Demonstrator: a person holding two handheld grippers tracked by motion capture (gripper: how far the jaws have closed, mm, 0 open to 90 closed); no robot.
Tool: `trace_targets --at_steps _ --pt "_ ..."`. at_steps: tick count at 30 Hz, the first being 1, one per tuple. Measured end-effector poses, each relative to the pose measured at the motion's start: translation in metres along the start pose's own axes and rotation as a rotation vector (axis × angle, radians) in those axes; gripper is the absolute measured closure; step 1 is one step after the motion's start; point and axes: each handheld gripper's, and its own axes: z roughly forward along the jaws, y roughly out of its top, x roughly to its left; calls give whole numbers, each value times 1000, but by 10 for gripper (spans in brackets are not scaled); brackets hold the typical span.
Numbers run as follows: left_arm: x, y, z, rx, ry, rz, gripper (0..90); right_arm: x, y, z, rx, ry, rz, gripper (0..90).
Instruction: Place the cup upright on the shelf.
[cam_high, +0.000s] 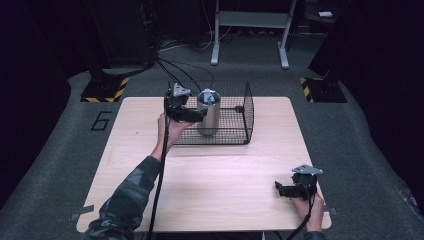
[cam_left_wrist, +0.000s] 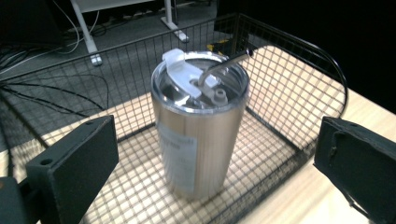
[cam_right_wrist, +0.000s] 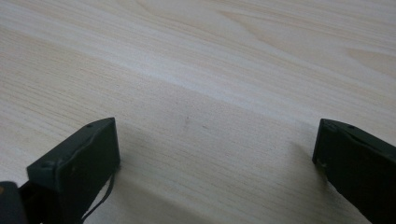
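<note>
High view, read from left to right: a camouflage sleeve (cam_high: 131, 192) runs up from the bottom edge to the left hand (cam_high: 170, 131), which holds the left gripper (cam_high: 192, 116) at the open near-left side of a black wire basket (cam_high: 248, 107). A steel tumbler (cam_high: 208, 112) stands upright inside the basket, on its mesh floor, toward the left half. The gripper is level with the tumbler's body and just beside it; contact cannot be confirmed from this angle. The basket sits at the far middle of the pale wooden worktop (cam_high: 220, 175).

Left gripper view: the jaws stand wide apart, one on each side of the tumbler (cam_left_wrist: 198, 140), neither touching its wall. The tumbler carries a clear lid (cam_left_wrist: 187, 77) with a bent metal straw (cam_left_wrist: 224, 65) and a pale label on its side.

Further right, at the near right corner, the right hand (cam_high: 309, 207) holds the right gripper (cam_high: 284, 190) low over bare wood. Right gripper view: its jaws are apart, nothing between them but worktop (cam_right_wrist: 210, 93).
</note>
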Motion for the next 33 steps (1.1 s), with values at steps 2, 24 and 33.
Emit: trace_targets --at_steps 2,24,33 --pt "0 -3 -9 12 2 19 0 0 0 0 2 3 -5 1" --pt "20 -90 -93 72 61 44 1 -1 0 -1 4 4 -10 1" --pt "36 -150 -111 144 110 -22 1 0 0 -1 2 3 -8 1"
